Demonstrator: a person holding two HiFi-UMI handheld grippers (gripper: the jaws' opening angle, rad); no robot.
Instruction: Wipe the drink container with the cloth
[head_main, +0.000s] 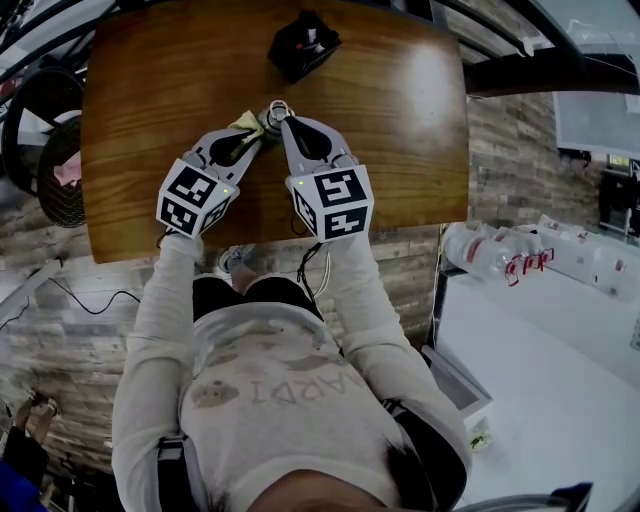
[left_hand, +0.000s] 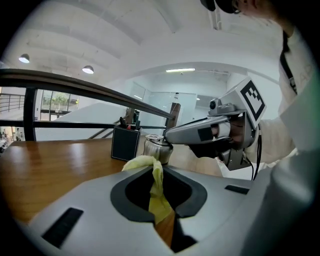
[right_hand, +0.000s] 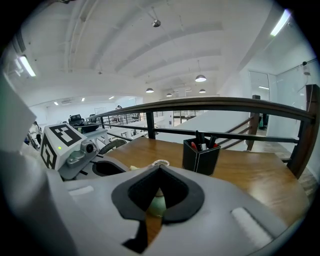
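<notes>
The drink container (head_main: 276, 109) is a small metal-lidded cup standing mid-table; in the left gripper view it shows as a shiny cylinder (left_hand: 157, 148). My right gripper (head_main: 285, 121) comes in from the near side and is shut on it. The cup's pale body (right_hand: 157, 203) sits between that gripper's (right_hand: 159, 171) jaws, and its ring lid (right_hand: 160, 163) shows just past the tips. My left gripper (head_main: 258, 131) is shut on a yellow cloth (left_hand: 155, 189). The cloth's bunched end (head_main: 245, 121) lies against the container's left side.
A black pen holder (head_main: 303, 44) with pens stands on the wooden table (head_main: 400, 120) just beyond the container. A railing (right_hand: 220, 105) runs past the table's far edge. To the right are white counters with bottles (head_main: 500, 255).
</notes>
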